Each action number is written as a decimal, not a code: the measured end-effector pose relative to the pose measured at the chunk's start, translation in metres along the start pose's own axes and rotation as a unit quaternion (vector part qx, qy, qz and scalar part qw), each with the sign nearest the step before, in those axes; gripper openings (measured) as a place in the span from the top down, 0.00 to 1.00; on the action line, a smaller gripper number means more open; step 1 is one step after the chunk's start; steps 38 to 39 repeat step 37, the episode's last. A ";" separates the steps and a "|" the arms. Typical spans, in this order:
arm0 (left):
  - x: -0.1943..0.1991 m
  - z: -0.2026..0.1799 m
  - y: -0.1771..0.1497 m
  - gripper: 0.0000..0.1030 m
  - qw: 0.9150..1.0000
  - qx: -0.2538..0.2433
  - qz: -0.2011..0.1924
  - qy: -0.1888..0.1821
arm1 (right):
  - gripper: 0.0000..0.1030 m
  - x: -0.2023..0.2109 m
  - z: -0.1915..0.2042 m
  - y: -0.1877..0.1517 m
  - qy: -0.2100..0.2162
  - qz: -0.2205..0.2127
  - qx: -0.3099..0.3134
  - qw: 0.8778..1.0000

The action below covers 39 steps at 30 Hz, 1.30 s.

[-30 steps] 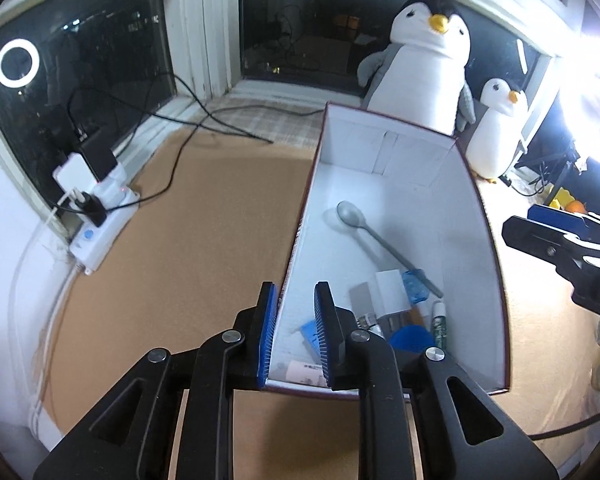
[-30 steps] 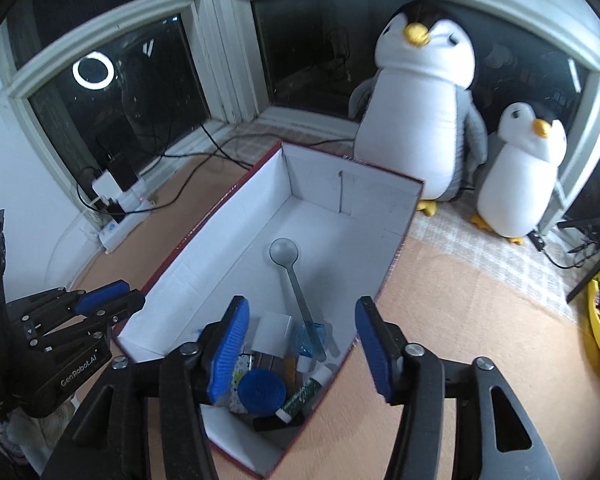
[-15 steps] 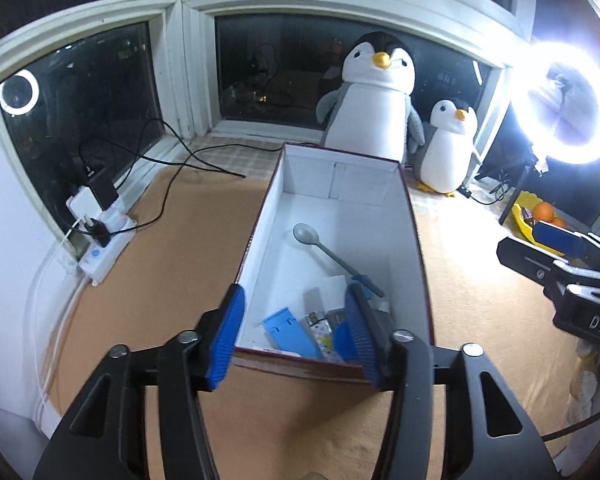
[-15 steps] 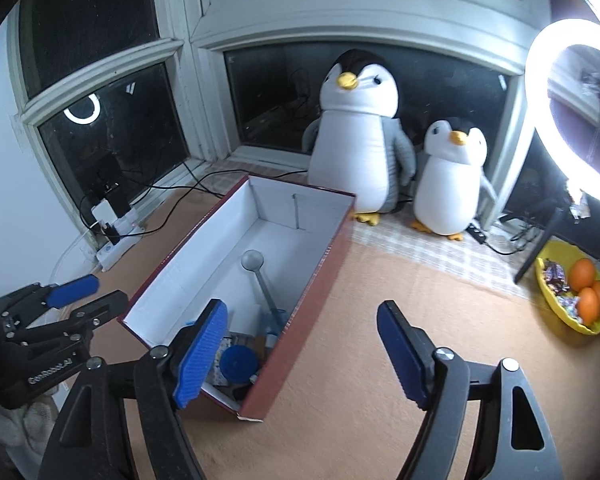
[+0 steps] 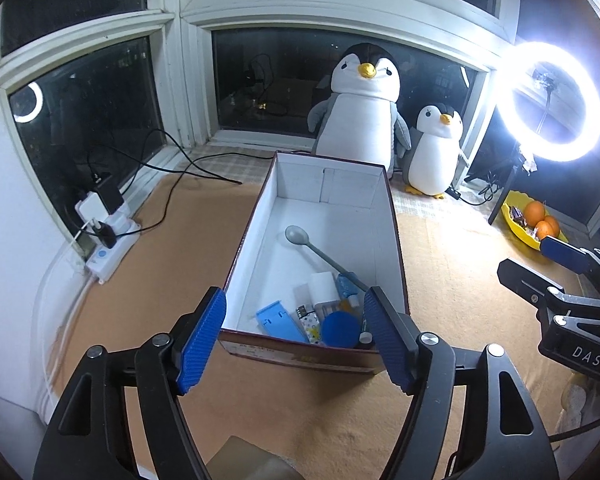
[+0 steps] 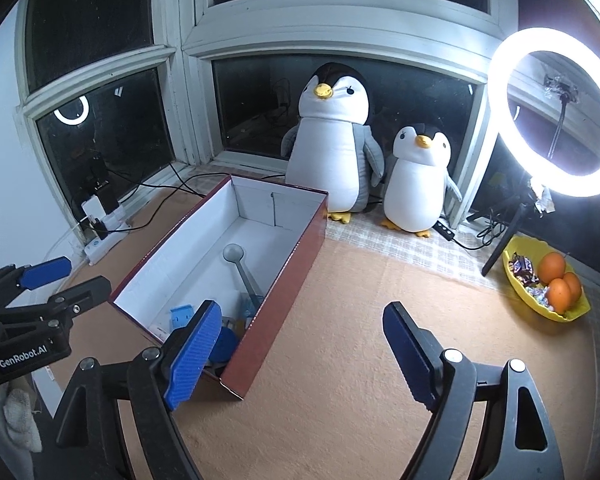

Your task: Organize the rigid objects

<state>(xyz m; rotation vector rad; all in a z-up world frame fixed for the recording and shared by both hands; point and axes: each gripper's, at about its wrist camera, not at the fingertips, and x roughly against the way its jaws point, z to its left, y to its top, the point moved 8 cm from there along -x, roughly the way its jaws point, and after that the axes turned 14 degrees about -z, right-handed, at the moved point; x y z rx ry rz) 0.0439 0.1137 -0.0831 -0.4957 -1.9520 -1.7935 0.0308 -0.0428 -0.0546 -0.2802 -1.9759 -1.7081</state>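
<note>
A long red box with a white inside (image 5: pixel 396 248) (image 6: pixel 292 280) lies on the tan mat. In its near end lie a grey spoon (image 5: pixel 320 250) (image 6: pixel 240 268), a blue plastic piece (image 5: pixel 278 322) (image 6: pixel 180 314), a blue round lid (image 5: pixel 340 330) (image 6: pixel 224 350), a white block (image 5: pixel 323 288), a lighter (image 5: pixel 308 318) and other small items. My left gripper (image 5: pixel 296 334) is open and empty, held back above the box's near end. My right gripper (image 6: pixel 300 350) is open and empty, over the mat to the right of the box.
Two plush penguins (image 5: pixel 360 108) (image 5: pixel 436 148) stand behind the box by the window. A power strip with cables (image 5: pixel 104 240) lies at the left. A lit ring light (image 5: pixel 552 100) and a yellow bowl of oranges (image 6: pixel 548 288) stand at the right.
Both grippers have pulled back and up from the box. The left gripper went from nearly shut to wide open, and the blue plastic piece now lies in the box.
</note>
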 end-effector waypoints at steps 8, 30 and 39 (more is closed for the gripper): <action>0.005 -0.001 0.004 0.25 1.000 -0.006 -0.009 0.003 | 0.22 0.005 -0.005 0.001 -0.007 -0.004 -0.003 1.000; 0.005 0.000 0.005 0.25 1.000 -0.007 -0.012 0.005 | 0.22 -0.001 -0.013 -0.005 -0.010 0.004 -0.006 1.000; 0.004 0.001 0.006 0.25 1.000 -0.012 -0.015 0.007 | 0.21 -0.003 -0.014 -0.008 -0.011 0.009 -0.008 1.000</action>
